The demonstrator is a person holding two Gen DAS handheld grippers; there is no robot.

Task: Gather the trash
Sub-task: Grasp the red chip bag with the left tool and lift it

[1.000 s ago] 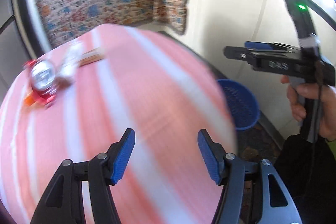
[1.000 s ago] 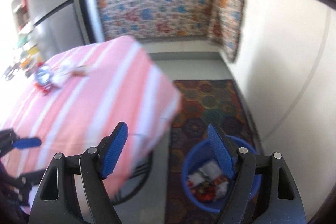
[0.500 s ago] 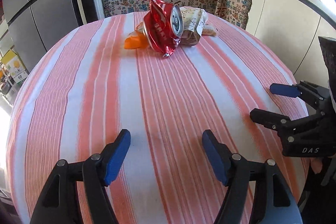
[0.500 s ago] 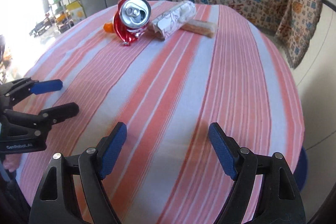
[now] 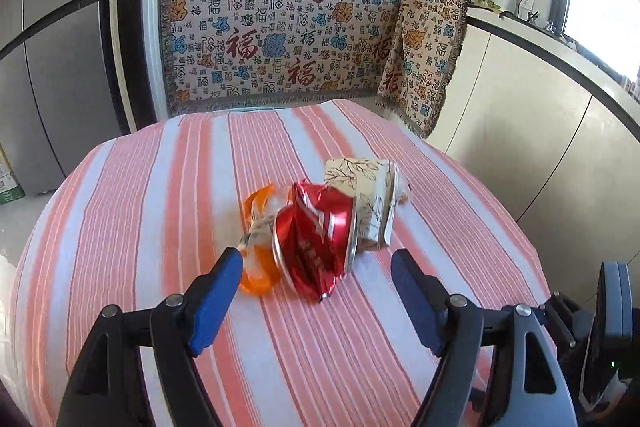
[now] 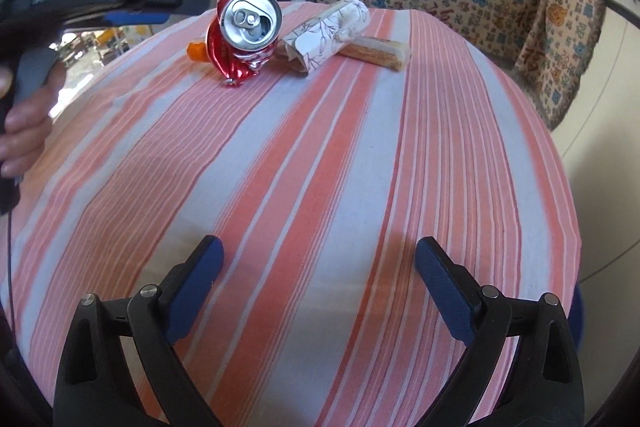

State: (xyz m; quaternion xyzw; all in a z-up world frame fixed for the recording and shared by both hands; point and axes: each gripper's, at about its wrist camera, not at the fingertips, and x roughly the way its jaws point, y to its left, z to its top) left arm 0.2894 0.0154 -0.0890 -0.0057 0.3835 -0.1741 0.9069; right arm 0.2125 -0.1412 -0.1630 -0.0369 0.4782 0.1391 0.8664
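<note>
The left gripper [image 5: 316,275] has swung across the striped table [image 5: 160,187] from the near edge and now sits just short of the trash pile, its jaws having just been opening; they stand apart and empty, with the crushed red can [image 5: 316,235] lying ahead between the line of the two pads but not yet between them. An orange wrapper [image 5: 258,267] lies touching the can on its left, and a rolled floral paper [image 5: 372,195] touches its right side; all sit toward the far middle of the table. The right gripper [image 6: 318,281] hangs over the near edge, well apart from the pile, its jaws also just opened wide and holding nothing. A brown snack wrapper [image 6: 376,53] lies beyond the paper roll. The left side looks set to take the can next
</note>
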